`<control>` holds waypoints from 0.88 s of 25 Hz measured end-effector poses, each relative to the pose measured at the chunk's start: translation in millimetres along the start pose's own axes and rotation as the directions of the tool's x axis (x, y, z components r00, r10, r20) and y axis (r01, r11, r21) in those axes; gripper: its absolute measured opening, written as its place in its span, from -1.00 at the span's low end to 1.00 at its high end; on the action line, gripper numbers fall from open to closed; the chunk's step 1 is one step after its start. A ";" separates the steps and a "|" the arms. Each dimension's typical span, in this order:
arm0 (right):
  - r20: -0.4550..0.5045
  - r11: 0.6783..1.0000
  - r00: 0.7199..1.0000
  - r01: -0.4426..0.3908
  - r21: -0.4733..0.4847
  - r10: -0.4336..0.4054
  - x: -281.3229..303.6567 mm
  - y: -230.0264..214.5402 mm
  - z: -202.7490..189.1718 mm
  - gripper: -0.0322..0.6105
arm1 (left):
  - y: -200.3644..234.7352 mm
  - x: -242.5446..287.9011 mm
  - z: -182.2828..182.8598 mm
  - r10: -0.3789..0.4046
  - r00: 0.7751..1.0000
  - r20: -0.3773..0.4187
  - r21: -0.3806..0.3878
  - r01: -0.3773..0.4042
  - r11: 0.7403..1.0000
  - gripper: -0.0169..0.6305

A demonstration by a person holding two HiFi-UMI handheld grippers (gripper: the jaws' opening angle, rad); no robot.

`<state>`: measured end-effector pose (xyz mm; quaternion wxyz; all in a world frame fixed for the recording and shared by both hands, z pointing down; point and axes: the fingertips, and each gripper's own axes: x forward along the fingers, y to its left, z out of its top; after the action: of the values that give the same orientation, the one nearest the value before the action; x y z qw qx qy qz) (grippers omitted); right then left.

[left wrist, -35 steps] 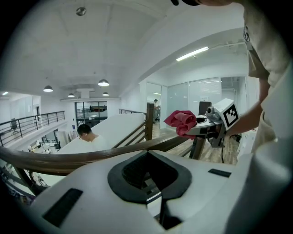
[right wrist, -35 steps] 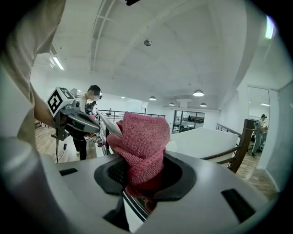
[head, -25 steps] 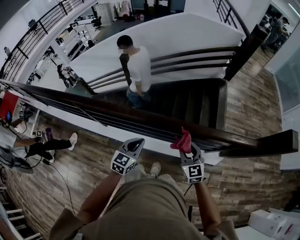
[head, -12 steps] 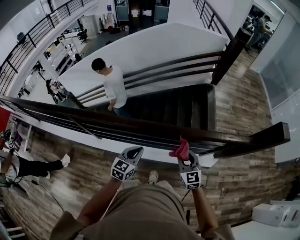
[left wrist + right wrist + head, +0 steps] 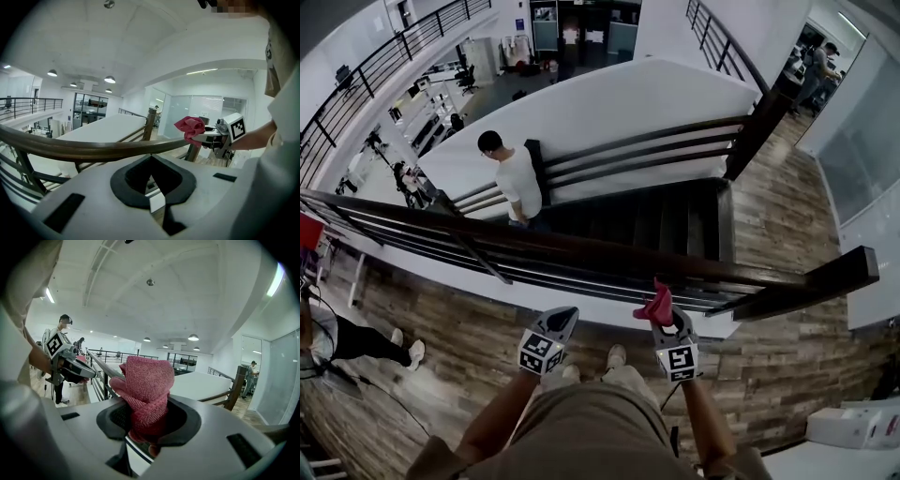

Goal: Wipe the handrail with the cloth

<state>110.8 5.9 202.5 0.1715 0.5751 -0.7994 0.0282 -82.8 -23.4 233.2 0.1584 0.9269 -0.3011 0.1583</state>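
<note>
Stairwell landing [image 5: 469,323], wooden handrail [image 5: 581,246] ahead; right gripper [image 5: 666,320] jaws clamp the pink cloth [image 5: 655,306]; left gripper [image 5: 562,317] jaws closed (empty). Lay cloth flat on rail, stroke lengthwise.

Cloth [image 5: 656,305] (in right tool [image 5: 662,317]) lies before handrail [image 5: 581,247].

Nubby pink cloth [image 5: 146,394], glossy dark wood handrail [image 5: 581,247] (smooth), wood-plank floor [image 5: 787,366]

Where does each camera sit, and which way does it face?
Head view: on the head, steeply down at the handrail; forearms, left gripper, right gripper show.
Left gripper view: on that gripper, along shut jaws toward the handrail; shirt shows.
Right gripper view: on that gripper, along jaws gripping the cloth; shirt shows.
Shared: each gripper view shows the other.
</note>
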 end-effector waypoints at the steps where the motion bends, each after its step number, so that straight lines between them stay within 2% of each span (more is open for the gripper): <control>1: 0.002 1.000 1.000 0.002 -0.003 -0.002 1.0 10.7 3.9 -0.51 | 3.4 -10.0 -4.3 0.002 1.000 -0.005 0.002 -0.002 1.000 -0.90; 6: 0.010 1.000 1.000 0.006 -0.008 -0.006 -3.6 65.4 16.8 -0.51 | 13.4 -56.1 -23.0 -0.005 1.000 -0.021 0.009 0.005 1.000 -0.90; 11: -0.001 1.000 1.000 0.020 -0.016 -0.020 -14.8 112.0 24.9 -0.51 | 15.8 -92.1 -36.1 -0.059 0.998 -0.039 0.014 0.060 0.998 -0.90; 17: -0.029 0.997 0.999 0.016 -0.079 -0.019 -32.9 137.7 10.2 -0.51 | 13.7 -80.0 -71.7 -0.125 0.987 -0.097 0.020 0.128 0.992 -0.90; 22: -0.043 0.991 0.998 0.036 -0.129 -0.042 -55.3 143.0 -5.3 -0.51 | -10.0 -68.3 -66.7 -0.204 0.976 -0.082 0.065 0.209 0.976 -0.90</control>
<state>-5.4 105.7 212.2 0.2264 0.5778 -0.7841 -0.0134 -142.4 44.9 264.7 0.1512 0.9518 -0.1910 0.1863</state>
